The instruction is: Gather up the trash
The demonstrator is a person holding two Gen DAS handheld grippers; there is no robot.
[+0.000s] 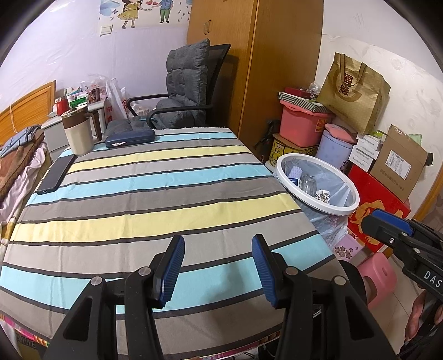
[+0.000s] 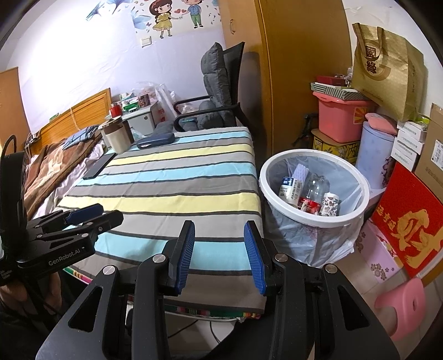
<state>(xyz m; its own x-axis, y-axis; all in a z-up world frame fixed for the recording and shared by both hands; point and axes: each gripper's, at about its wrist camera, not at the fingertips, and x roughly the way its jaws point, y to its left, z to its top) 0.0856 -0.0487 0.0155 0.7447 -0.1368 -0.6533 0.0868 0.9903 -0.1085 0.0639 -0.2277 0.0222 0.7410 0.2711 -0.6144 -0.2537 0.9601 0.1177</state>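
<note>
This is a lived-in bedroom in a home. A bed (image 2: 52, 166) with a wooden headboard (image 2: 77, 116) and rumpled blankets lies at the far left, beside a bench (image 2: 177, 177) under a striped cloth. A cartoon couple sticker (image 2: 174, 16) decorates the far wall, a tall wooden wardrobe (image 2: 290, 69) stands behind a cushioned office chair (image 2: 218, 91), and boxes, tubs and a gift bag (image 2: 387, 69) pile up at the right.

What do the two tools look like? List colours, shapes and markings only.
Both the left tool and the right tool have black angular linkage frames with silver pivot pins and triangular cut-outs. Each has two flat fingers faced with ribbed blue pads. White lettering marks their sides: "GenRobot.AI" on the left, "DAS" on the right.
</note>
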